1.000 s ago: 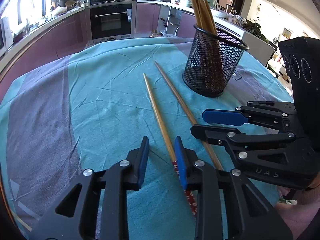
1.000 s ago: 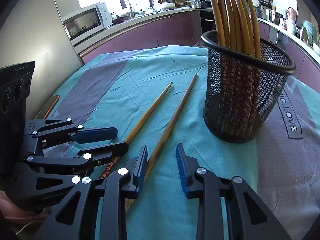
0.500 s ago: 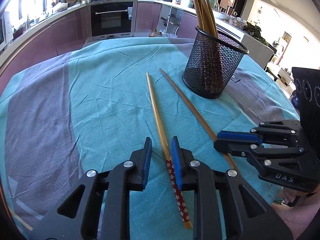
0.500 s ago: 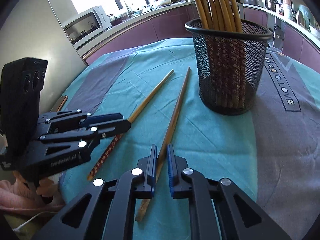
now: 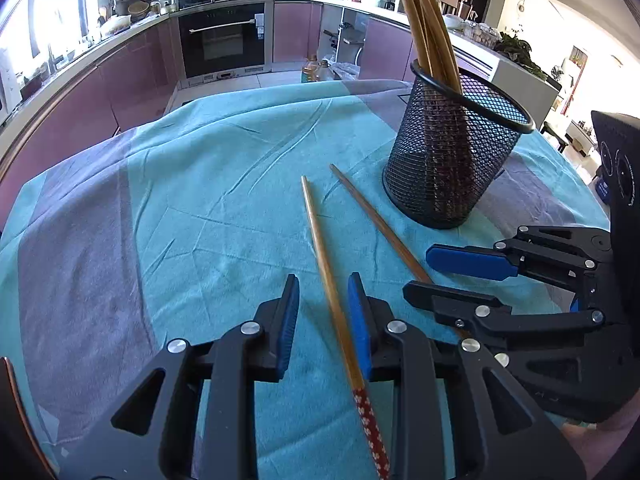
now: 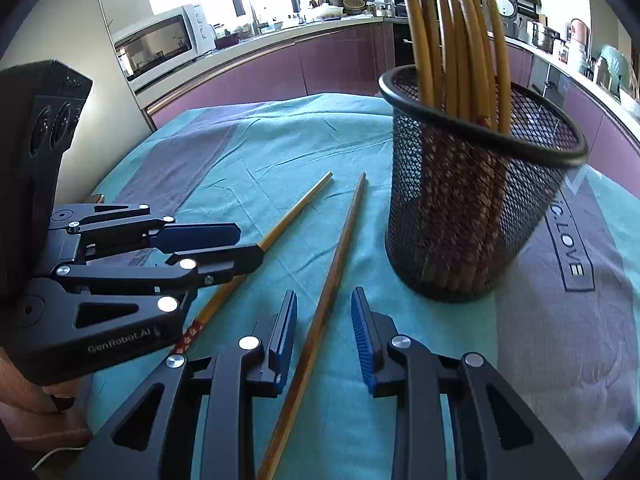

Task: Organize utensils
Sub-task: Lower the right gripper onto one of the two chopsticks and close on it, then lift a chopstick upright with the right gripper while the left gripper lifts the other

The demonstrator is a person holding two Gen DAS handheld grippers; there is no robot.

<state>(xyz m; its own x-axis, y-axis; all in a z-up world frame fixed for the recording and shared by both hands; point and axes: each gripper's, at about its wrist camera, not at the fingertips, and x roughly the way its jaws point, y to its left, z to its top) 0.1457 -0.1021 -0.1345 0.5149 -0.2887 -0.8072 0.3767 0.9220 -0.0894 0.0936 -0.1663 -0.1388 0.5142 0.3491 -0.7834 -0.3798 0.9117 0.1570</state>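
Your left gripper (image 5: 323,312) is apart, with one chopstick (image 5: 328,280) lying between its fingers. Your right gripper (image 6: 324,332) is apart too, astride the second chopstick (image 6: 332,280). Both chopsticks lie on the cloth just beside the mesh holder (image 6: 476,216).

The tops of the bamboo chopsticks (image 6: 448,40) standing in the black wire-mesh holder (image 6: 476,216) run out of frame in both views. The right gripper (image 5: 452,272) covers the butt of the plain brown chopstick (image 5: 376,220). The left gripper (image 6: 216,246) masks the mid-length of the red-patterned chopstick (image 6: 296,208).
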